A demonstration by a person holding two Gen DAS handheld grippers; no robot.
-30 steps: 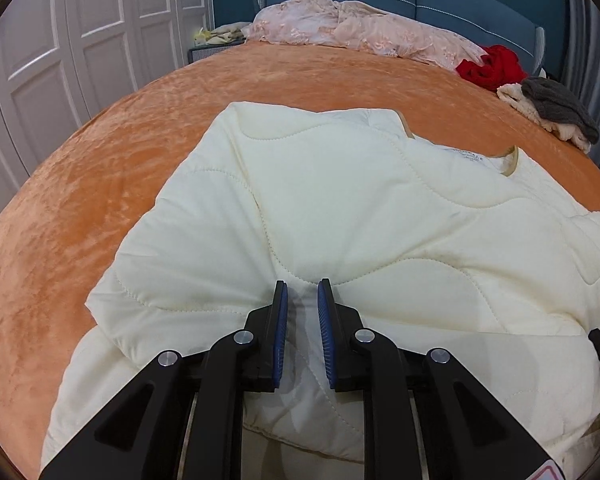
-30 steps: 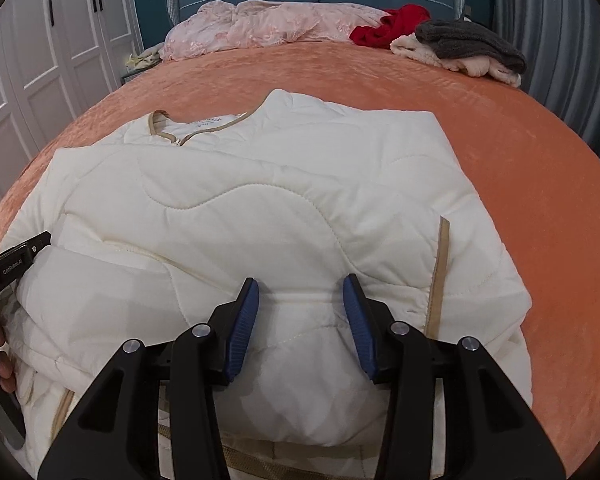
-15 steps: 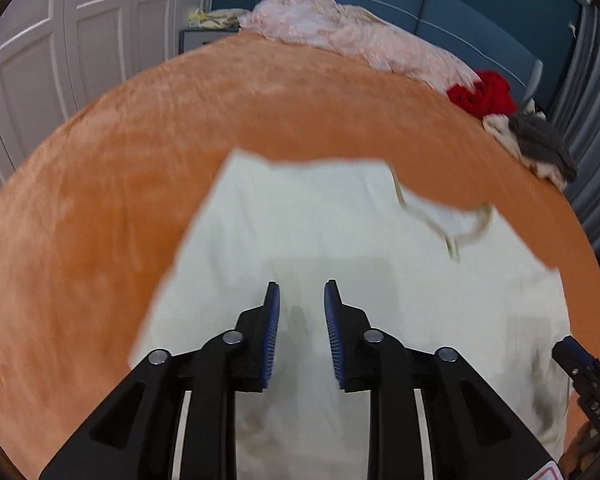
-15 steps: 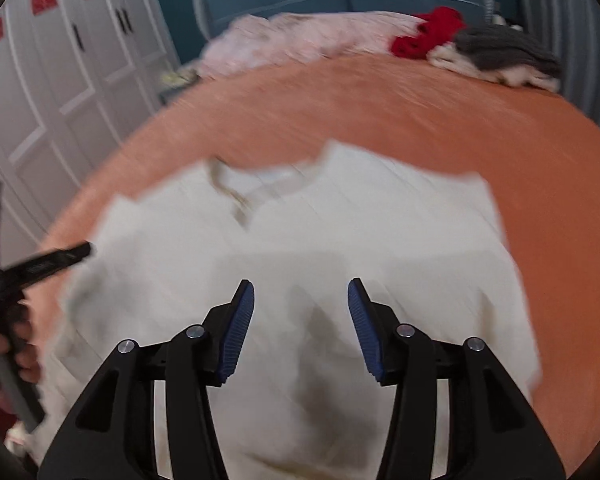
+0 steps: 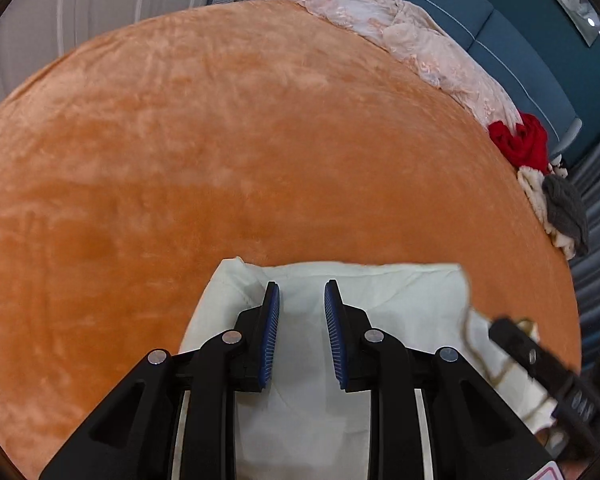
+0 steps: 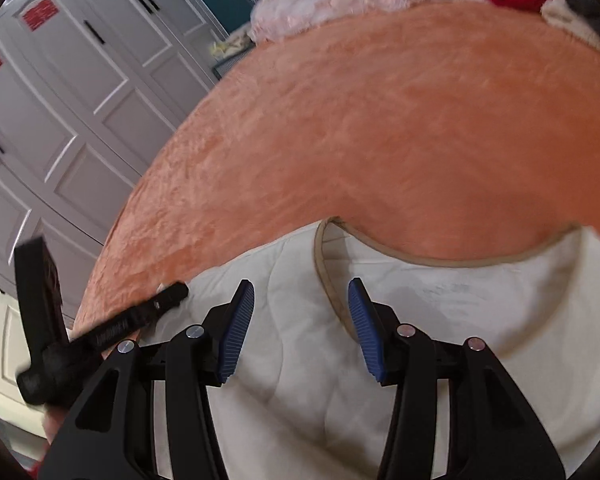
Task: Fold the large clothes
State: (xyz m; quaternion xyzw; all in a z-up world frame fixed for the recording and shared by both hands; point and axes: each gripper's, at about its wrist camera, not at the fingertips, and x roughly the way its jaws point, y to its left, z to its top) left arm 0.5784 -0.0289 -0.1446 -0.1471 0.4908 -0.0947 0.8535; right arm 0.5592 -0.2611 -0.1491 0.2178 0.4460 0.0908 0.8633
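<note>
A cream quilted garment (image 5: 372, 292) with tan trim lies on the orange bedspread (image 5: 220, 140). My left gripper (image 5: 300, 296) is open and empty above the garment's far left shoulder edge. My right gripper (image 6: 300, 292) is open and empty above the tan-trimmed neckline (image 6: 328, 276), with the garment (image 6: 500, 312) spread below it. The left gripper also shows at the left of the right wrist view (image 6: 100, 332), and the right gripper at the right of the left wrist view (image 5: 540, 364).
A pink lace garment (image 5: 400, 28), a red garment (image 5: 520, 140) and a grey and cream pile (image 5: 560, 208) lie along the blue headboard (image 5: 500, 32). White wardrobe doors (image 6: 80, 100) stand to the left of the bed.
Both grippers have moved forward over the garment from its lower part to its collar and shoulder edge. The left jaws have opened wider. The view now tilts down on the far edge.
</note>
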